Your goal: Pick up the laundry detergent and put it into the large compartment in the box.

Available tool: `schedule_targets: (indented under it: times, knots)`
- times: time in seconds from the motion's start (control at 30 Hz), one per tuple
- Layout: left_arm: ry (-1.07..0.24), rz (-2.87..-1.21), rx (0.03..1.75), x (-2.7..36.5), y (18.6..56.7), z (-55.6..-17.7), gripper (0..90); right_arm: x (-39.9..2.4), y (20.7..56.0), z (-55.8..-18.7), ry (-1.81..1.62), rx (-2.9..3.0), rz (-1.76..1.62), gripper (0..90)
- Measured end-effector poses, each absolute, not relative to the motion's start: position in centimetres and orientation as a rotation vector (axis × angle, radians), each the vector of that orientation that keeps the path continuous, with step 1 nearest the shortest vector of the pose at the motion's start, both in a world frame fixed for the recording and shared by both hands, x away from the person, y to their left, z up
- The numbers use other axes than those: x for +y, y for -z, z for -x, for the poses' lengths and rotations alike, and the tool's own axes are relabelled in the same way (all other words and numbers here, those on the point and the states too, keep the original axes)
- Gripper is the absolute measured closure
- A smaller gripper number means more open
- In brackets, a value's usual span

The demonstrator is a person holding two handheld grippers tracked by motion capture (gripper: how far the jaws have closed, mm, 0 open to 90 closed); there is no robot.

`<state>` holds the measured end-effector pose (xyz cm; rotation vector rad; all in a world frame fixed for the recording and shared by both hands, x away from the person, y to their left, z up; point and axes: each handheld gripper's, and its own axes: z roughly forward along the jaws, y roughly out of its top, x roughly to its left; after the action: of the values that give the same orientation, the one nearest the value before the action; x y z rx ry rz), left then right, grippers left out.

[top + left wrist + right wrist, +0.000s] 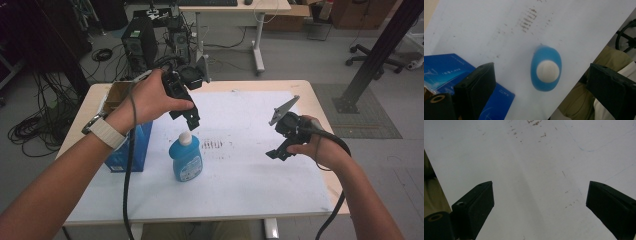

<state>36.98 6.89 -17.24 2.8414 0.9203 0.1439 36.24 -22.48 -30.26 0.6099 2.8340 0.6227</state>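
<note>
White-covered tabletop (250, 190): one blue bottle (186, 159), white-capped, upright beside one blue box (131, 152). Left gripper (189, 121) released, directly above the cap; right gripper (278, 152) released, well apart.

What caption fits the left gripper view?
Open left gripper poised above an upright blue bottle with white cap, beside a blue box.

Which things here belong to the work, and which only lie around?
Belonging to the work:
- blue bottle, under the open left gripper

Lying about:
- blue box, beside the bottle
- open right gripper, holding nothing
- brown stains on the table
</note>
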Motion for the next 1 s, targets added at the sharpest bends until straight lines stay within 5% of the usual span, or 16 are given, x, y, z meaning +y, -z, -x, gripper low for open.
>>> schedule_targets:
  times: [1.0]
  knots:
    - [-0.116, -2.818, 0.943, 7.8, 19.9, -36.2, 9.7, -22.1, 30.5, -36.2, -0.607, 2.849, -0.601, 7.9]
